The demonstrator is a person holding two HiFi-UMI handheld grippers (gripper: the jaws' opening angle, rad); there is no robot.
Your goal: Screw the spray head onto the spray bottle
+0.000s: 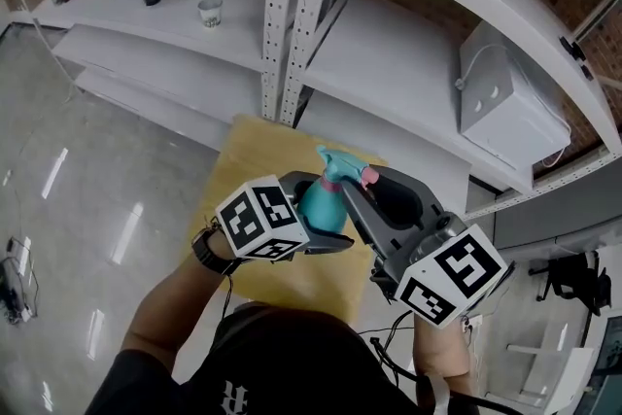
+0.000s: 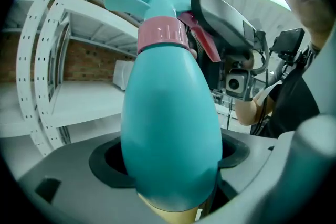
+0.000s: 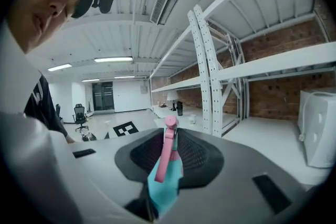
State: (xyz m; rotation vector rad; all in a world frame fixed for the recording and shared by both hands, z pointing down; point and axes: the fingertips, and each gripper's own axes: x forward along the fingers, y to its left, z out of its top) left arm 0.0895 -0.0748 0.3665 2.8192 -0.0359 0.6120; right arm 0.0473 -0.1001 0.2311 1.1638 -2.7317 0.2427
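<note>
Between the left gripper's [image 2: 170, 176] fingers sits the teal spray bottle [image 2: 168, 113], clamped round its belly. Its spray head [image 2: 152, 0] is already on the neck — the right gripper's [image 3: 170, 157] fingers are closed on it, the pink trigger [image 3: 168, 144] poking up between them. Seating looks done; how far the pink collar [image 2: 161, 33] is threaded I cannot tell — tightening likely remains.

Black T-shirt [image 1: 277, 355], black wristwatch [image 1: 206, 253]; grey left hand-held gripper [image 2: 170, 157] and right hand-held gripper [image 3: 166, 161] carry black-and-white marker cubes [image 1: 260, 221].
</note>
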